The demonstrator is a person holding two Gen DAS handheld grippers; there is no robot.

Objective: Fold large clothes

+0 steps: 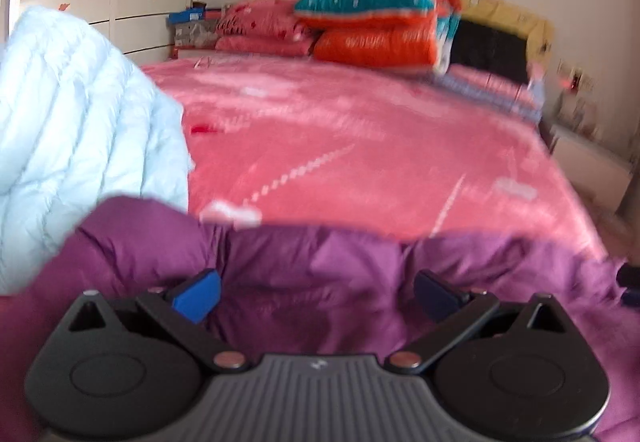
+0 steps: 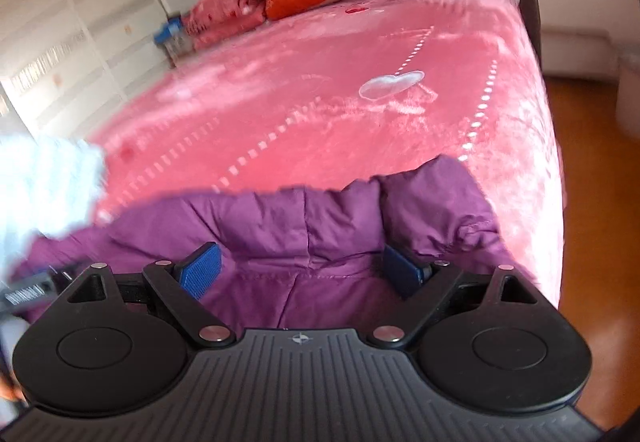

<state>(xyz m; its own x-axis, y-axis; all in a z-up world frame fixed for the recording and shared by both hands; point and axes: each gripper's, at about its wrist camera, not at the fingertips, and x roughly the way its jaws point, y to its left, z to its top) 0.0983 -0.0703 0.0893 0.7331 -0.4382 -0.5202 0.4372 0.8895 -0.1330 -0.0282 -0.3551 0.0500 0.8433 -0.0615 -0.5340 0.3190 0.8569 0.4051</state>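
Purple puffer jacket bunched at bed's near edge, both left gripper and right gripper spread wide over it, gripping nothing.

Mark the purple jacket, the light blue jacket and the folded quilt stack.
purple jacket (image 2: 340,217), right wrist view, puffy upper edge.
light blue jacket (image 1: 80,113), left wrist view, quilted middle.
folded quilt stack (image 1: 376,41), left wrist view, orange lower fold.

A purple puffer jacket lies crumpled at the near edge of the pink bed, its quilted fabric bunched in soft folds, one puffy part rising at its right end. A pale blue quilted jacket is heaped just left of it, overlapping its left edge.
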